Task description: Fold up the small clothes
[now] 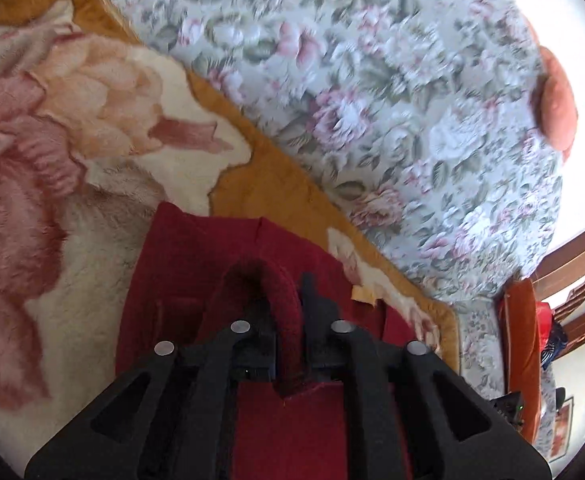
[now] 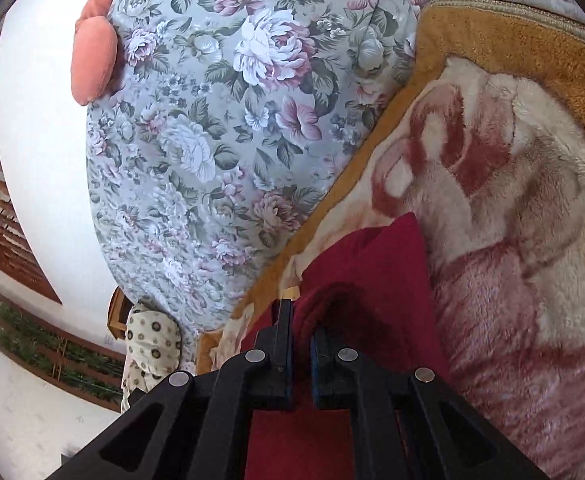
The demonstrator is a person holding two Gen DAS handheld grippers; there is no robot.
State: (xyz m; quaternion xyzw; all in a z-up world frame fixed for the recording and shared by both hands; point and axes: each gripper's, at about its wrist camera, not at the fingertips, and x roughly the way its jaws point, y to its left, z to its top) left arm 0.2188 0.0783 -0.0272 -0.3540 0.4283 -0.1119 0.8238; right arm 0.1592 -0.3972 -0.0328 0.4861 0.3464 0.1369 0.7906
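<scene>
Both grippers pinch the same red cloth (image 1: 196, 264): the left gripper (image 1: 282, 300) has a raised fold of it bunched between its two black fingers, and the right gripper (image 2: 301, 320) has its fingers pressed close on another fold of it. Under them lies a big plush blanket (image 1: 72, 184) with pink flowers and a mustard border, spread over a sheet (image 1: 372, 80) printed with grey-green roses, and the red cloth rests on the blanket near that border. An orange cushion (image 1: 558, 100) sits at the far edge of the sheet, and a small tan tag (image 1: 363, 294) shows just beside the cloth's edge.
</scene>
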